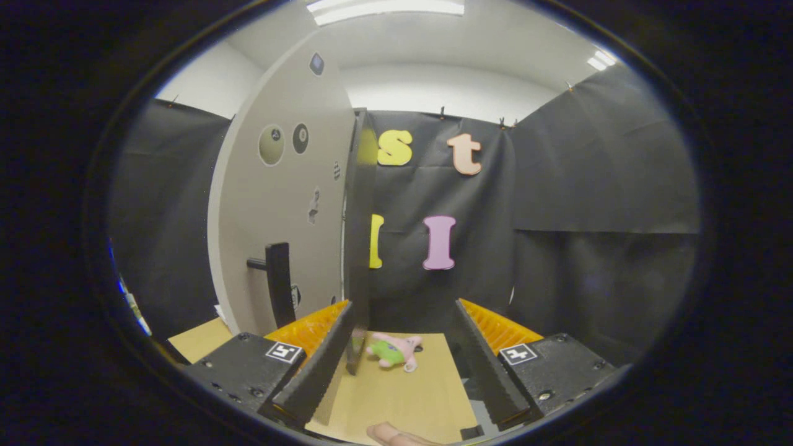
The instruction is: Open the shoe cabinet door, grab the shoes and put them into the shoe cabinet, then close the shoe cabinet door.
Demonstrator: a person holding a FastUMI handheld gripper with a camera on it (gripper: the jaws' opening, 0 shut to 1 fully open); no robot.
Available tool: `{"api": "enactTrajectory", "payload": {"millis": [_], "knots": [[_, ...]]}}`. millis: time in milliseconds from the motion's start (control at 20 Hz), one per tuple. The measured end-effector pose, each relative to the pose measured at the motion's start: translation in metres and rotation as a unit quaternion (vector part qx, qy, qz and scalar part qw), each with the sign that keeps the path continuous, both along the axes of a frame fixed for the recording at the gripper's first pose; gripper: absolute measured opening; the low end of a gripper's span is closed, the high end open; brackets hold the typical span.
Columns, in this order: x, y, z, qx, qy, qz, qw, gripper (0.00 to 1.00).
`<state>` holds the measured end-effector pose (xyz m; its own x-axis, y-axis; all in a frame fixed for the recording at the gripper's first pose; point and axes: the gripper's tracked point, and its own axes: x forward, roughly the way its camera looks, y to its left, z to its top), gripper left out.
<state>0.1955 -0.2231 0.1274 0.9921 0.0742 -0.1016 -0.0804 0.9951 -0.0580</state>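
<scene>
The shoe cabinet's grey door (279,204) stands tall on the left, seen at an angle, with a black bar handle (277,282) low on its face. Its dark vertical edge (357,248) runs down to the tan tabletop just inside my left finger (322,365). My gripper (404,305) is open wide, with nothing held between the fingers. A small pink and green plush thing (396,351) lies on the tabletop between the fingers, right of the door's edge. Whether the door is ajar I cannot tell.
The tan tabletop (403,396) stretches ahead to the black cloth wall (557,248). A person's fingertip (393,435) shows at the near edge of the table. Several round stickers (272,144) dot the door's upper face.
</scene>
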Motion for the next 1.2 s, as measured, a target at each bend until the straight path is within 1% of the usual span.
{"api": "enactTrajectory", "payload": {"millis": [200,250,300,350,400,450,700,900,1200], "knots": [[0.000,0.033,-0.007,0.005,0.014,0.038,0.999,1.00],[-0.003,0.037,-0.007,0.001,0.015,0.036,0.999,1.00],[-0.008,0.041,-0.004,0.004,0.014,0.041,0.999,0.95],[0.000,0.046,-0.008,0.005,0.018,0.045,0.999,0.94],[-0.001,0.049,-0.007,0.008,0.020,0.047,0.999,0.91],[-0.001,0.052,-0.008,0.011,0.023,0.047,0.999,0.90],[-0.010,0.080,-0.009,0.023,0.023,0.043,0.999,0.90],[-0.009,0.107,-0.009,0.032,0.025,0.043,0.998,0.90],[-0.009,0.154,-0.013,0.045,0.031,0.052,0.997,0.90]]}}
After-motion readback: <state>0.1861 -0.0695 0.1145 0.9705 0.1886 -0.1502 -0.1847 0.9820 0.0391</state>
